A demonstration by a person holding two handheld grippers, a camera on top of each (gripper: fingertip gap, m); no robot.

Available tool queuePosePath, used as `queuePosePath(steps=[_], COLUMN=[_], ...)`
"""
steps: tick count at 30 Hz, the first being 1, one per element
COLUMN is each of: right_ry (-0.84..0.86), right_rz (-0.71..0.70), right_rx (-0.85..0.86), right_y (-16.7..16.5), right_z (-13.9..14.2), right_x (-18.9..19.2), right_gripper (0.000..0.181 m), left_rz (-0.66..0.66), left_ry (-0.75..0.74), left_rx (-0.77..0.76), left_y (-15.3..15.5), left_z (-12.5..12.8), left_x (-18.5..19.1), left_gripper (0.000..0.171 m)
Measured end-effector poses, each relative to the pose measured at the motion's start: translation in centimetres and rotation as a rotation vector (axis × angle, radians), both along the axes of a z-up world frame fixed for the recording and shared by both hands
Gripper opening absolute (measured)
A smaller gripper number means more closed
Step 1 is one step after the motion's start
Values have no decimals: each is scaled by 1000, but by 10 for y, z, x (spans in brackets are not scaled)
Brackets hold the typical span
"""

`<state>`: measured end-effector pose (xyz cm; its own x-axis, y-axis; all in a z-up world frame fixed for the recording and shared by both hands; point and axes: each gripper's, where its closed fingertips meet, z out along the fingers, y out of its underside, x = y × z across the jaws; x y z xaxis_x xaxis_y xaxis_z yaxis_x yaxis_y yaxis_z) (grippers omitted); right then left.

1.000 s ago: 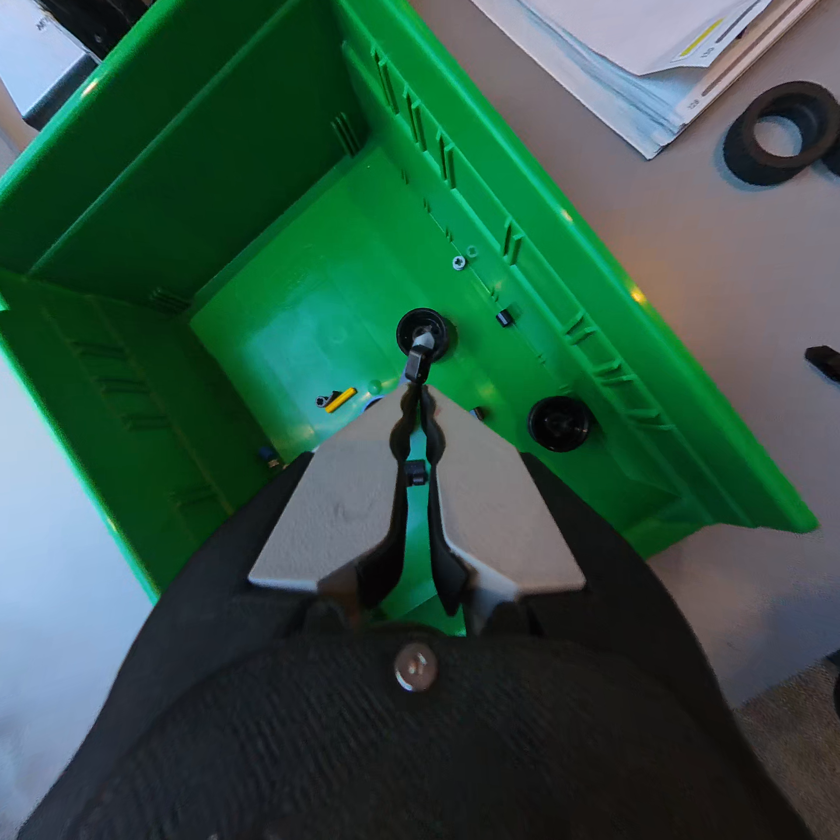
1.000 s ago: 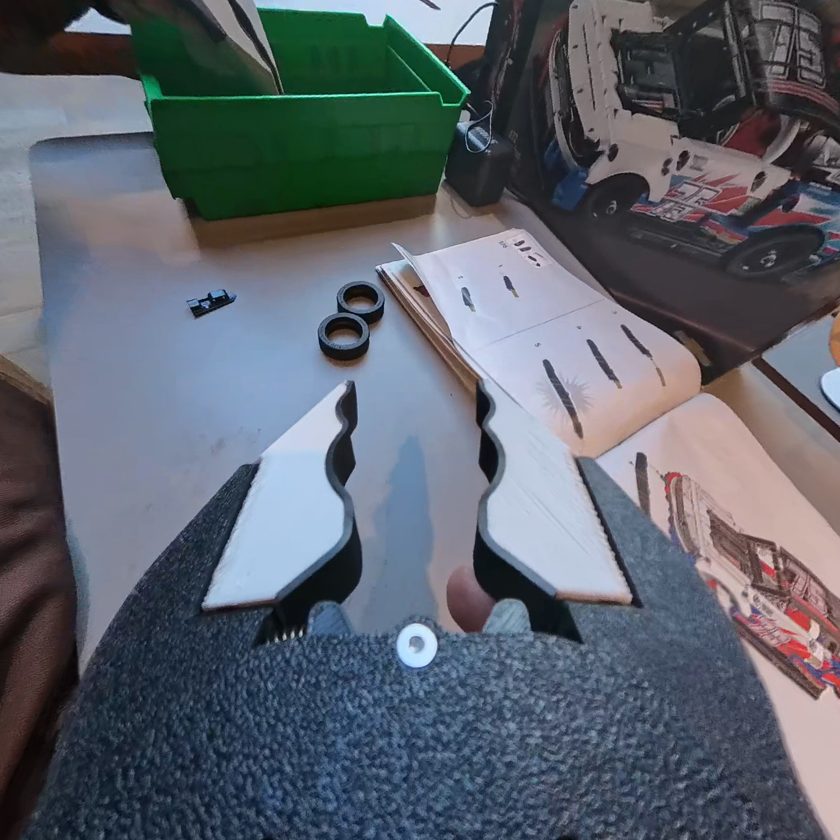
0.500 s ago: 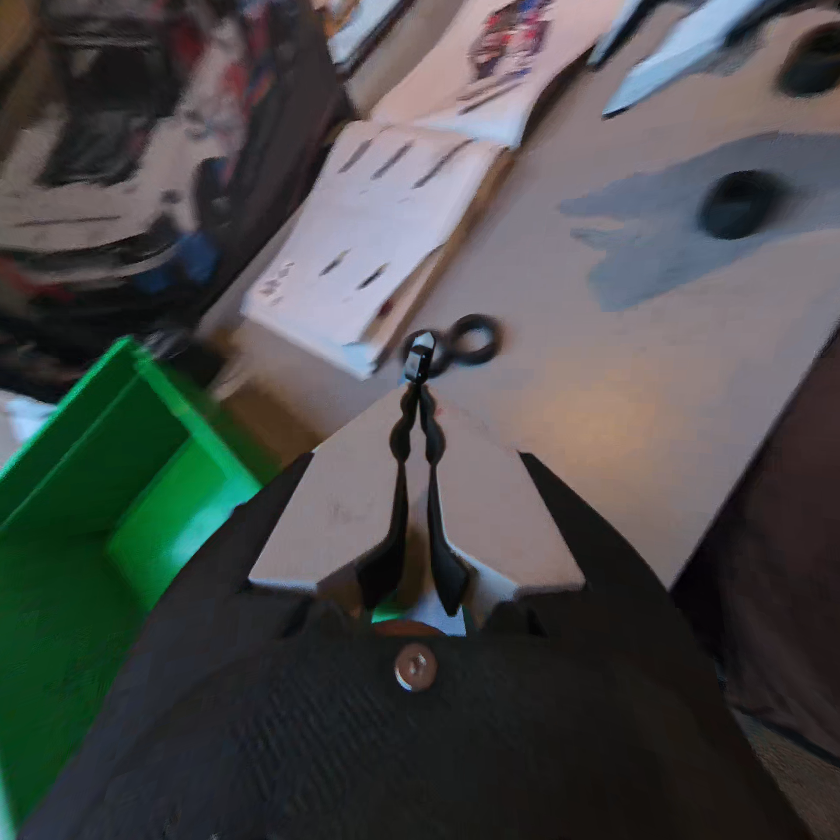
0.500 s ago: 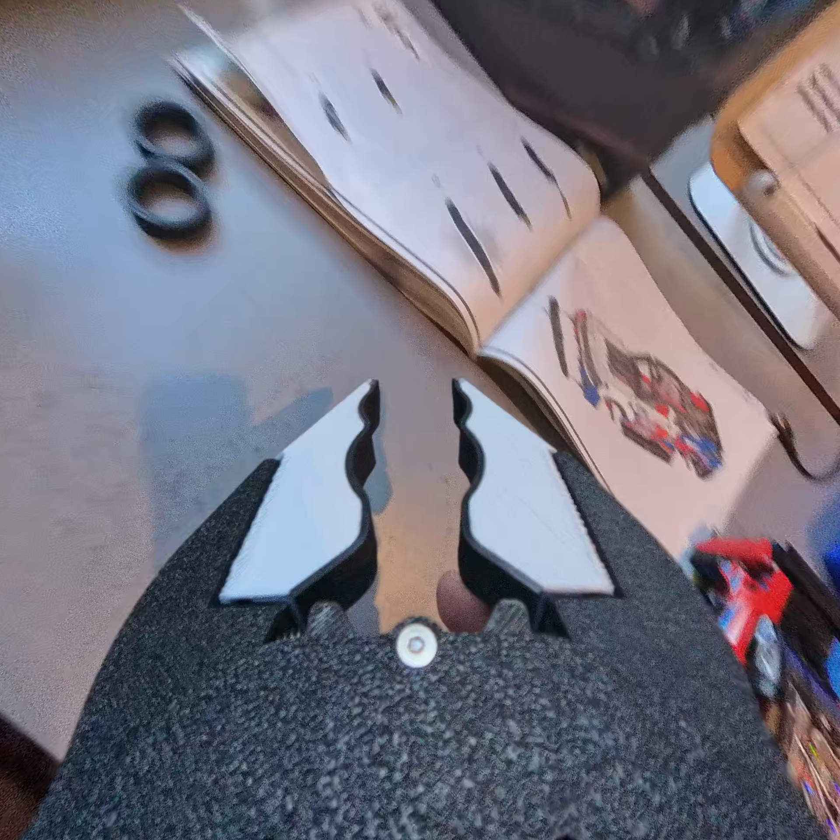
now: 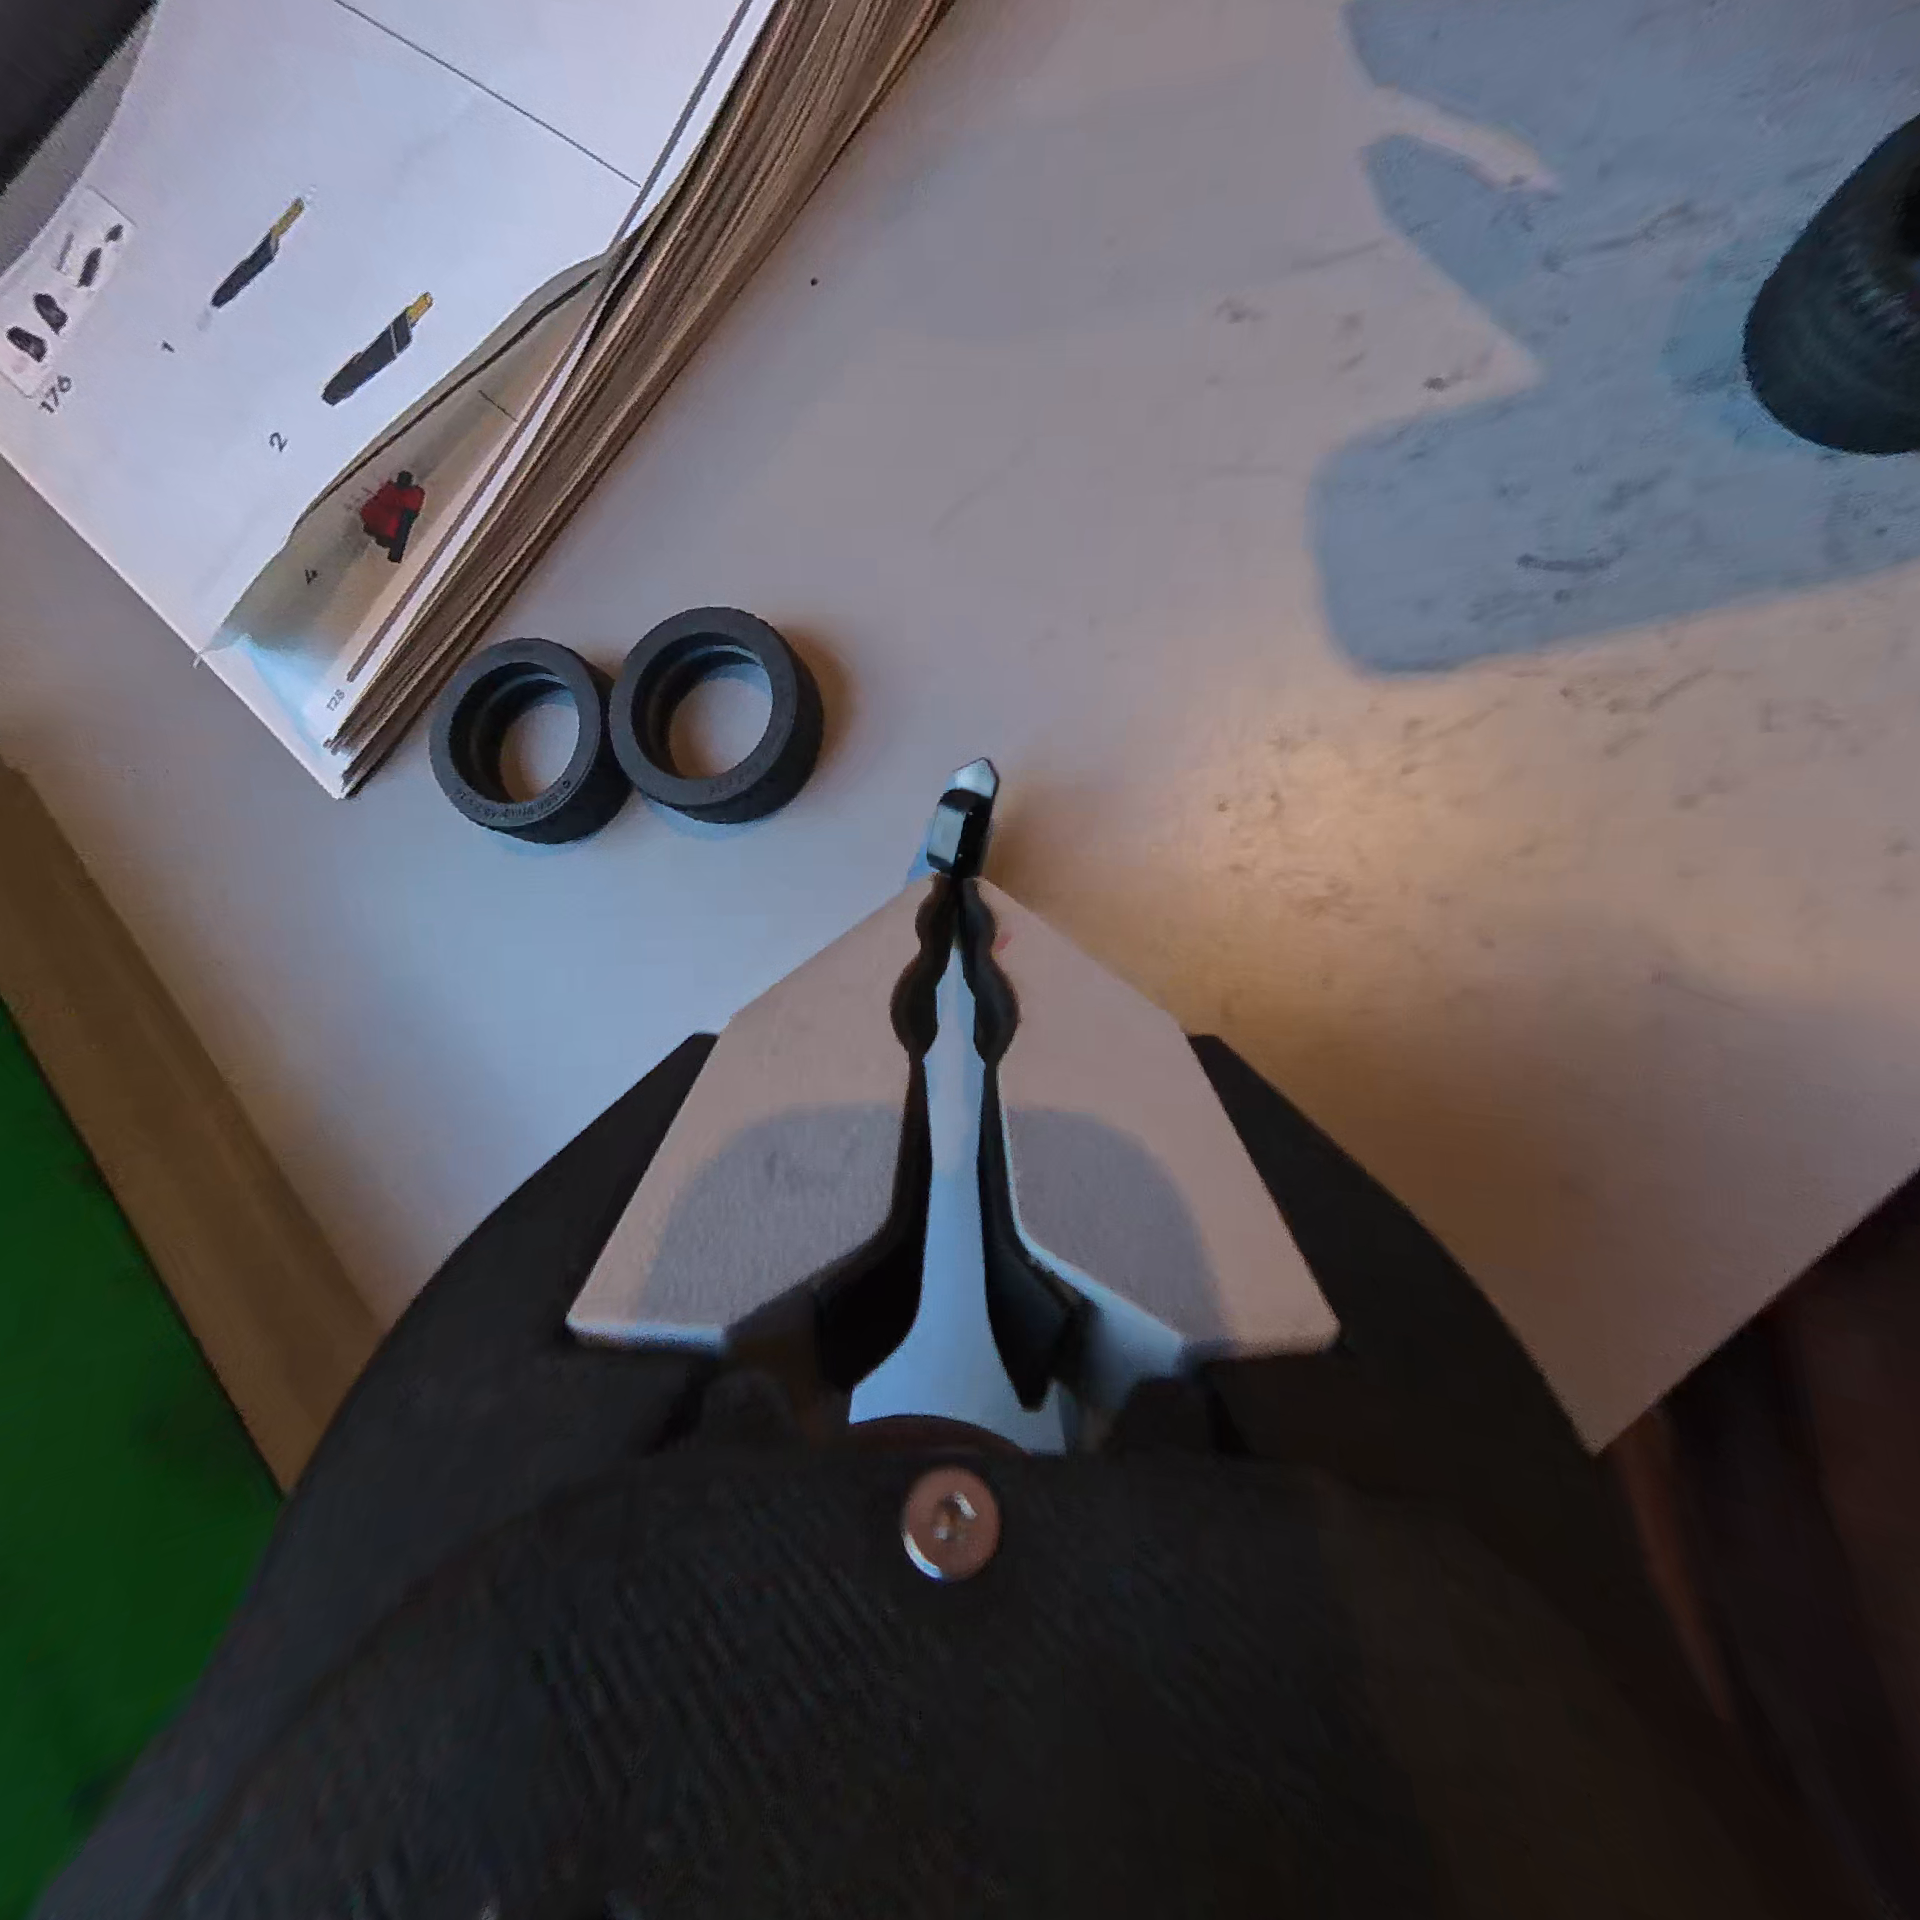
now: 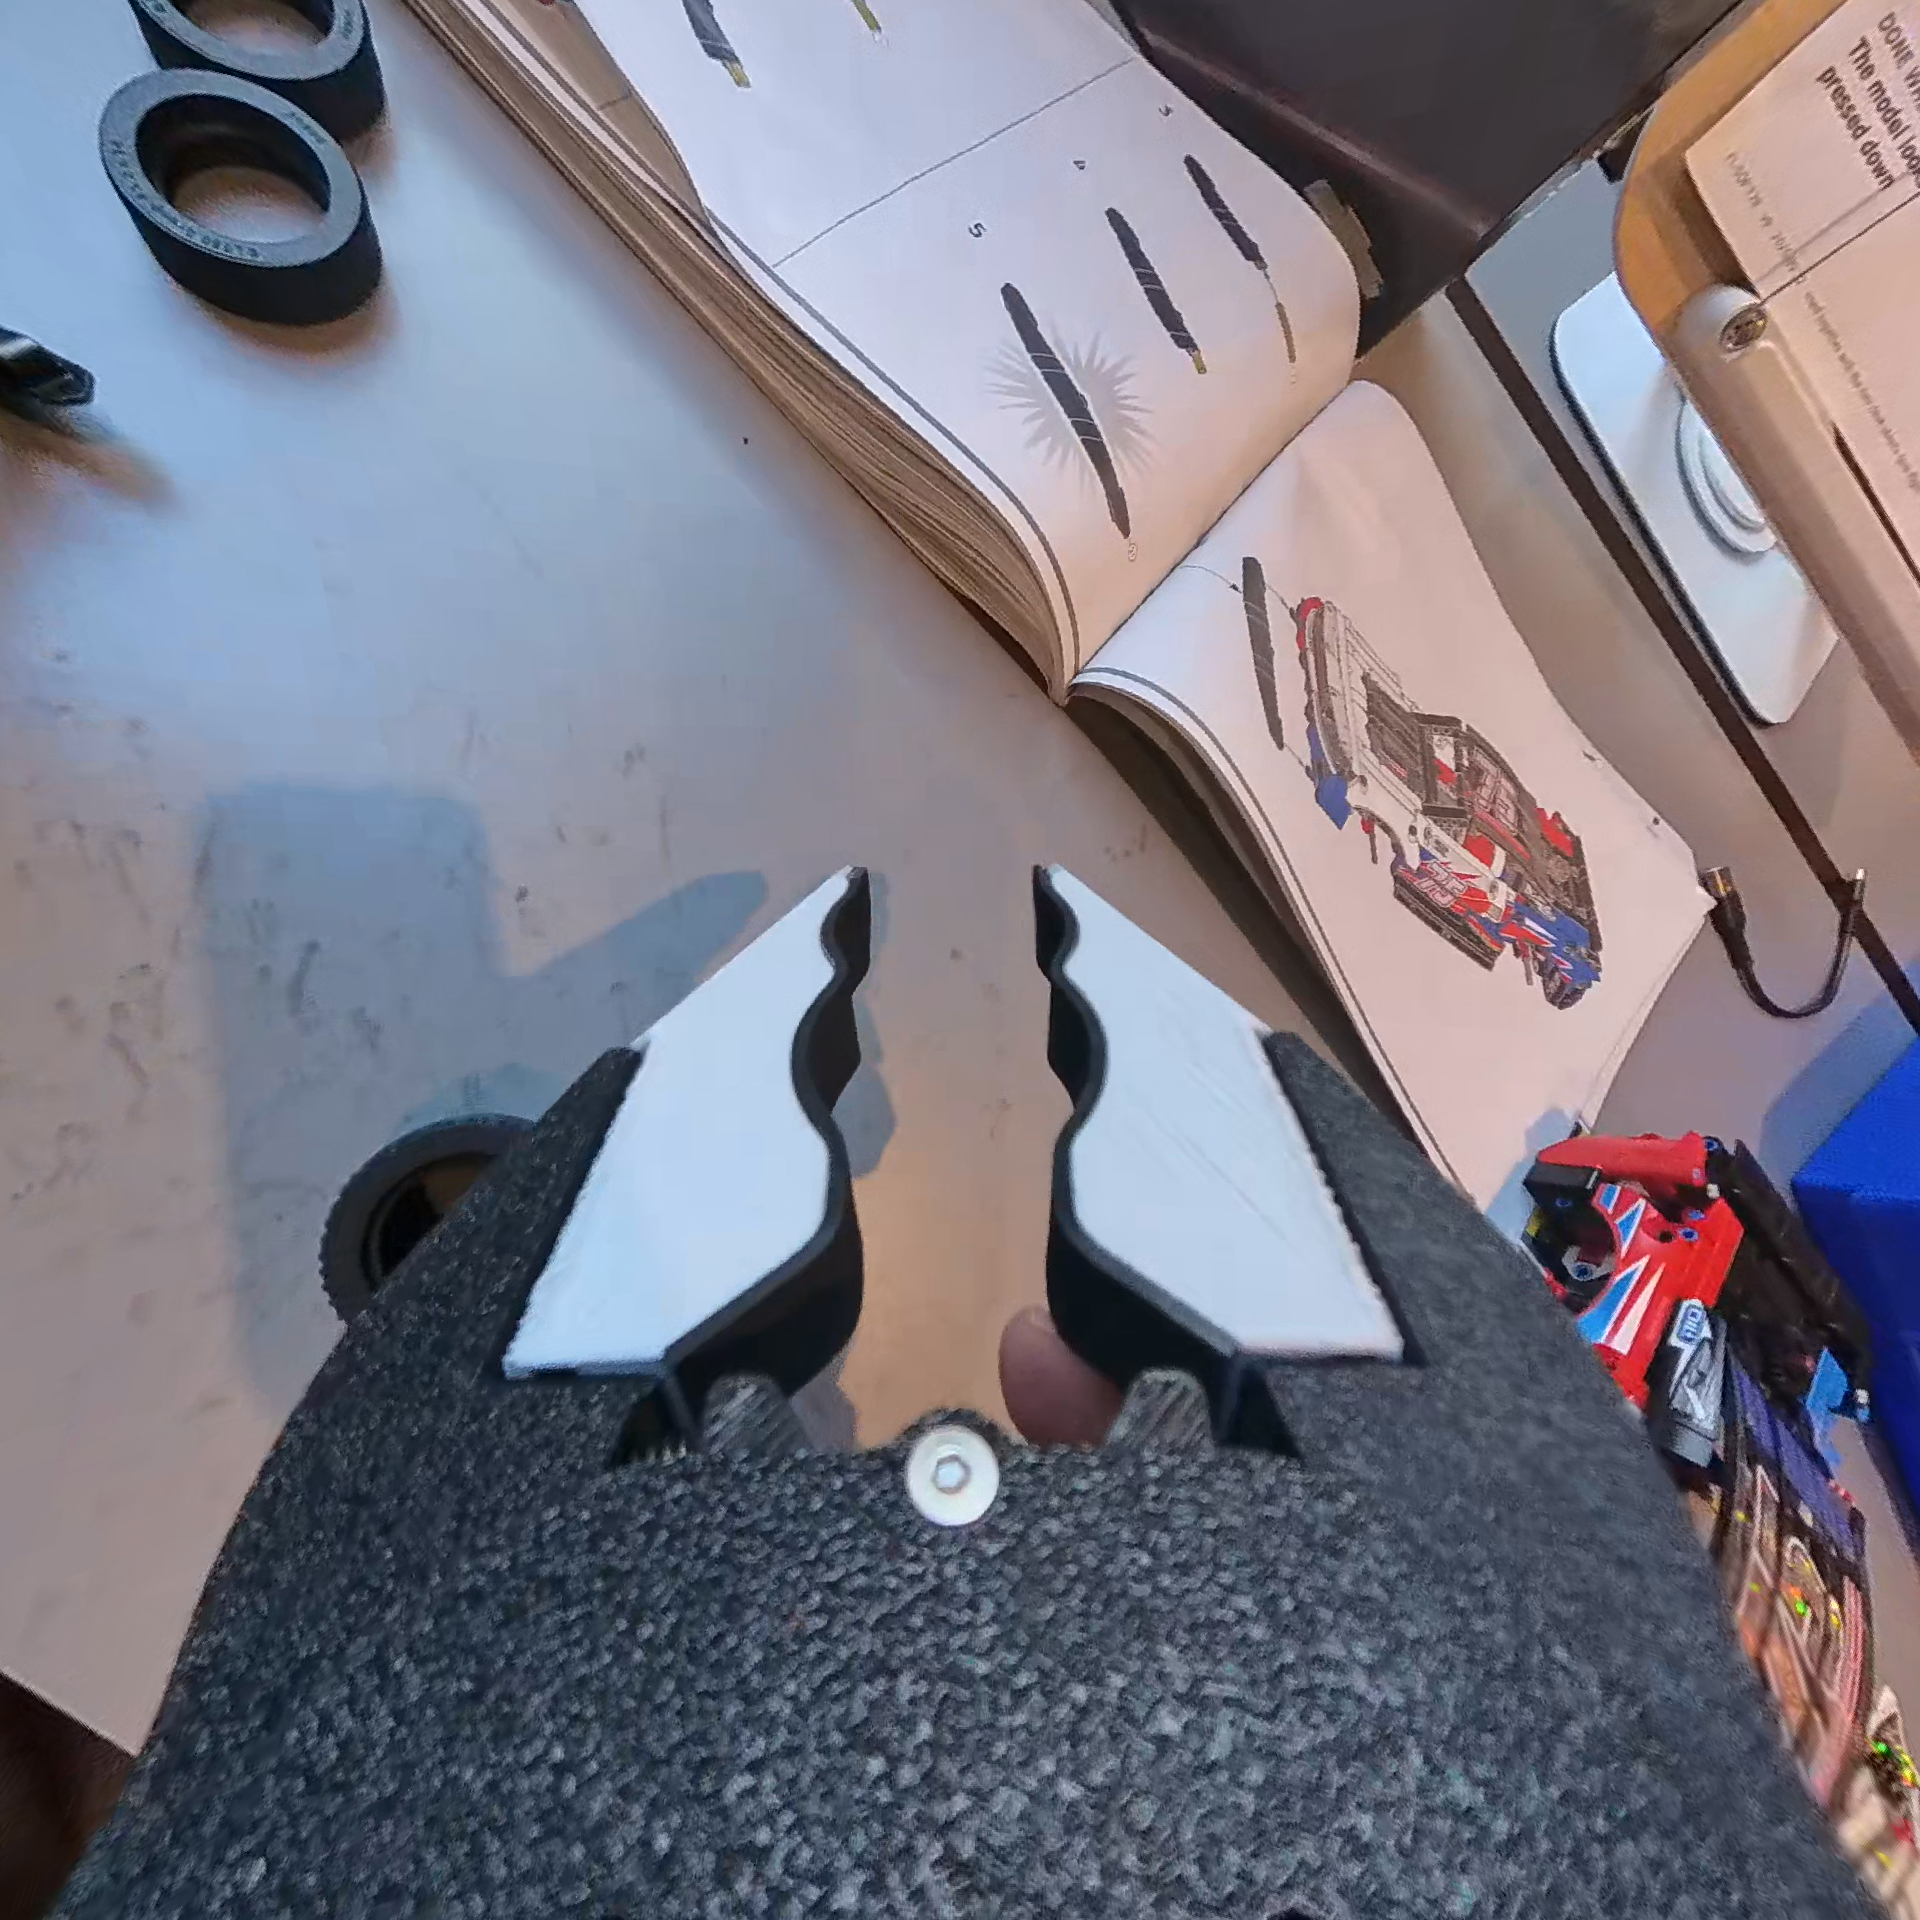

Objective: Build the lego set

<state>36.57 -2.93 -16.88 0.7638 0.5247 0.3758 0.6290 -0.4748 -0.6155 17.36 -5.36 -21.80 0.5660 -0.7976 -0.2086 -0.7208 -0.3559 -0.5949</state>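
Left wrist view: the left hand-held gripper (image 5: 954, 883) pinches a small black lego piece (image 5: 958, 826) at its tips above the table (image 5: 1299, 831), beside two black rubber tyres (image 5: 623, 722) and the open instruction booklet (image 5: 312, 312). The right hand-held gripper (image 6: 951, 883) hovers empty, jaws parted.

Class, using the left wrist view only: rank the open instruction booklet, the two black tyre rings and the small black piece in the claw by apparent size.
1. Instruction booklet, partly cropped.
2. The two tyre rings: alike, unranked.
3. Small black piece, pinched by the left claw.
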Motion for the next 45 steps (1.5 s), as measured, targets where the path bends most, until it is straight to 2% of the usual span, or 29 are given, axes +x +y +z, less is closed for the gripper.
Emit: queuePosePath(steps=[8,11,14,18,23,28,32,36,45], right_ry=[-5,20,89,159,226,169,159,153,159], right_rz=[-25,-33,-12,34,186,222,216,191,129], right_rx=[15,8,2,-6,-84,-123,-138,-144,-147], right_y=[-1,-3,-10,-18,-30,-27,-25,-26,-34], right_z=[4,6,12,13,-4,-26,-32,-35,-38], right_x=[10,12,7,-17,-84,-111,-112,-102,-74], right_gripper=[30,31,31,39,49,52,52,52,54], left_rz=[59,18,70,111,97,130,114,89,59], left_ry=[-50,-165,-130,-52,-14,-30,-63,-93,-131], left_rx=[-22,-107,-76,-56,-71,-82,-112,-109,-119], left_y=[0,-16,-14,-22,-23,-12,-12,-11,-6], left_z=[-6,5,18,23,5,-4,-5,-5,-6], left_x=[6,17,-18,-70,-89,-98,-97,-91,-69], left_gripper=[0,24,28,33,39,33,30,20,19])
